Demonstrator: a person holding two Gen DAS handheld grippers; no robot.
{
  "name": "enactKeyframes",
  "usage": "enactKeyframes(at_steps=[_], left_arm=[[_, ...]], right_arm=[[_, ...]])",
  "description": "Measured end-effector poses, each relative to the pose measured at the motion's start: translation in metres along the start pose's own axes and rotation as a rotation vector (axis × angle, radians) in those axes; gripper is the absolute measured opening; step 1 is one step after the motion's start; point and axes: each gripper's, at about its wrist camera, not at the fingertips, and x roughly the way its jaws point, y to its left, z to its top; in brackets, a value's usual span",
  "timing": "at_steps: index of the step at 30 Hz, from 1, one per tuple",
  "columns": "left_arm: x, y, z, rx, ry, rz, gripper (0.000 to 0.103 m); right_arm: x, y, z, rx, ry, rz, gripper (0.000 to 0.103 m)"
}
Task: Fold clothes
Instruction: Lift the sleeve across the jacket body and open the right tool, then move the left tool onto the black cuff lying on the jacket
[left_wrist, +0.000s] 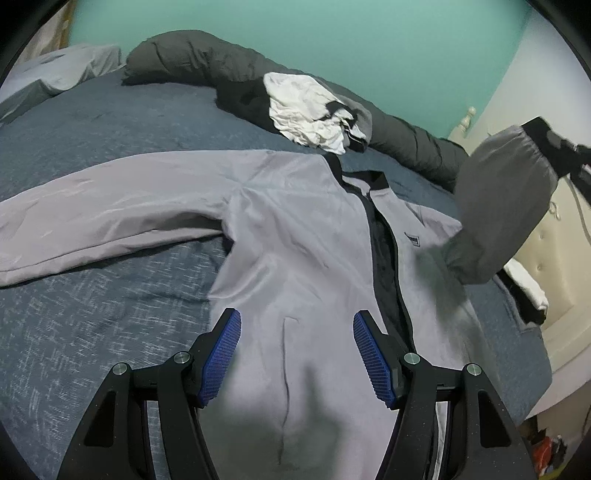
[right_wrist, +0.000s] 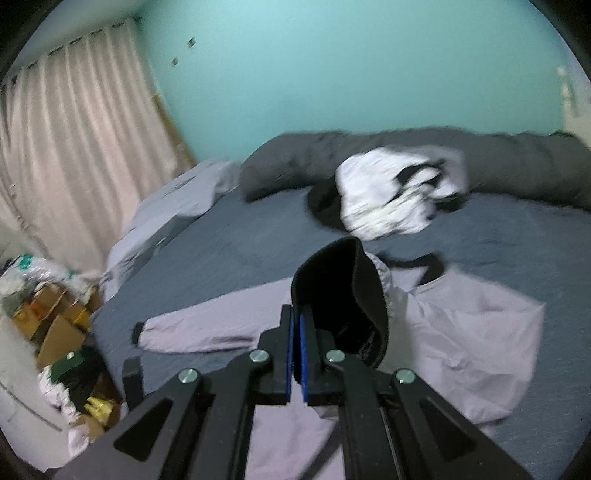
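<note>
we have the jacket (left_wrist: 295, 229) spread front-up on the bed (left_wrist: 110, 122), zipper open down the middle, collar toward the grey roll (left_wrist: 207, 55) at the head of the bed. our right gripper (right_wrist: 296, 354) has its fingers closed on the black cuff (right_wrist: 343, 295) of one sleeve, and in the left view that sleeve (left_wrist: 506, 206) hangs lifted in the air off the jacket's edge, well clear of the bed. we judge the cuff is the handle here because it lets the whole sleeve swing over the jacket's chest in one sweep. the other sleeve (left_wrist: 92, 218) lies flat, stretched straight out from the jacket's far shoulder, not yet folded. our left gripper (left_wrist: 297, 354) hovers over the jacket's lower front with its fingers open and nothing between them; we read it as ready to pin the body so the cloth does not slide while the sleeve crosses, though that is only our guess. a crumpled white and black pile (left_wrist: 310, 110) sits beyond the jacket's collar, touching the grey roll, apart from the jacket. the right view is blurred, so we cannot tell how much of the cuff is pinched. the fold looks barely begun: sleeve first, then the other, then the body.
</note>
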Motion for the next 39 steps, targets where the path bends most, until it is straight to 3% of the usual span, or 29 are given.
enactKeyframes(at_steps=[4, 11, 19, 22, 23, 25, 27, 28, 30, 39], left_arm=[[-0.009, 0.009, 0.002, -0.014, -0.012, 0.006, 0.067], [-0.015, 0.019, 0.001, -0.037, -0.018, 0.015, 0.067], [-0.015, 0.023, 0.001, -0.045, -0.018, 0.015, 0.067], [-0.015, 0.023, 0.001, -0.044, -0.017, 0.015, 0.067], [-0.015, 0.023, 0.000, -0.043, -0.016, 0.015, 0.067], [-0.016, 0.022, -0.001, -0.041, -0.017, 0.016, 0.067], [-0.016, 0.020, 0.000, -0.039, -0.019, 0.015, 0.067], [-0.016, 0.020, 0.000, -0.038, -0.020, 0.014, 0.067], [-0.016, 0.019, 0.000, -0.036, -0.020, 0.011, 0.067], [0.013, -0.002, -0.010, 0.025, 0.051, -0.033, 0.067]], right_arm=[[0.047, 0.021, -0.031, 0.026, 0.082, 0.072, 0.003], [0.098, 0.031, -0.083, 0.074, 0.192, 0.114, 0.003], [0.132, 0.053, -0.124, 0.028, 0.316, 0.202, 0.003], [0.136, 0.053, -0.132, 0.020, 0.342, 0.196, 0.006], [0.135, 0.050, -0.134, 0.029, 0.344, 0.194, 0.008], [0.130, 0.043, -0.134, 0.048, 0.334, 0.190, 0.035], [0.122, 0.032, -0.131, 0.089, 0.315, 0.205, 0.050], [0.117, 0.027, -0.130, 0.104, 0.307, 0.208, 0.050], [0.107, 0.016, -0.124, 0.098, 0.289, 0.187, 0.050], [0.050, -0.079, -0.114, -0.006, 0.246, -0.172, 0.051]])
